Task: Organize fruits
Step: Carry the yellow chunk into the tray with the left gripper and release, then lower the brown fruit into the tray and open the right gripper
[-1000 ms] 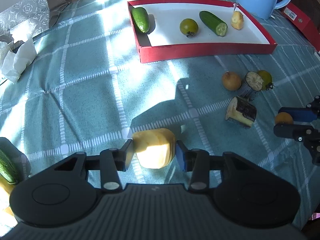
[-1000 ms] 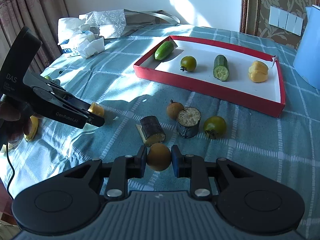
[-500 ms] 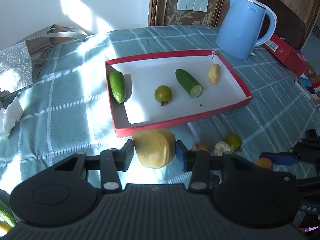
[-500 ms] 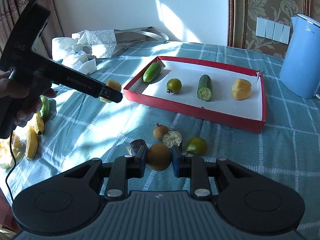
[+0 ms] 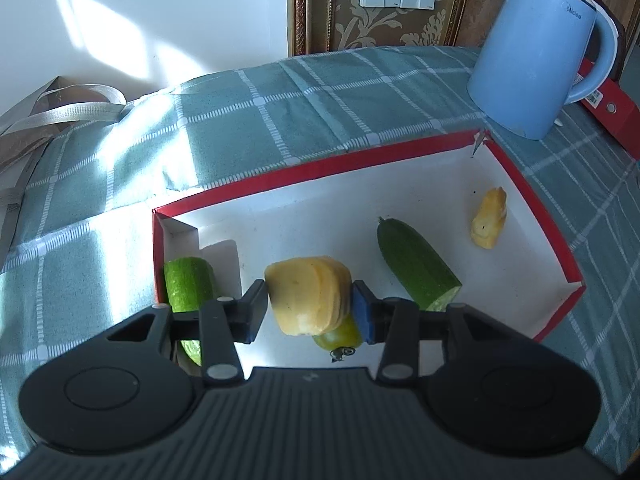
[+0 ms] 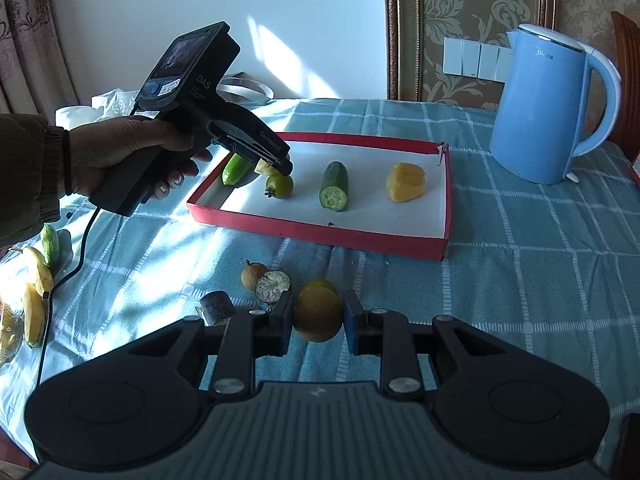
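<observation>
My left gripper (image 5: 310, 306) is shut on a yellow fruit chunk (image 5: 308, 294) and holds it over the left part of the red tray (image 5: 312, 170), above a green tomato (image 5: 340, 334). The tray also holds a whole cucumber (image 5: 186, 286), a cut cucumber (image 5: 416, 270) and a yellow piece (image 5: 488, 224). My right gripper (image 6: 318, 322) is shut on a round orange-brown fruit (image 6: 318, 316), above the table in front of the tray (image 6: 320, 232). The left gripper (image 6: 276, 166) shows in the right wrist view, over the tomato (image 6: 280, 186).
A blue kettle (image 6: 548, 108) stands right of the tray. Loose on the cloth near my right gripper lie a small brown fruit (image 6: 253, 274), two dark cut pieces (image 6: 273, 285) and a green-yellow fruit (image 6: 318, 284). Bananas (image 6: 38, 280) and a cucumber lie far left.
My left gripper has carried the yellow chunk forward from the table to above the tray's left part. My right gripper has risen a little with the round fruit still held.
</observation>
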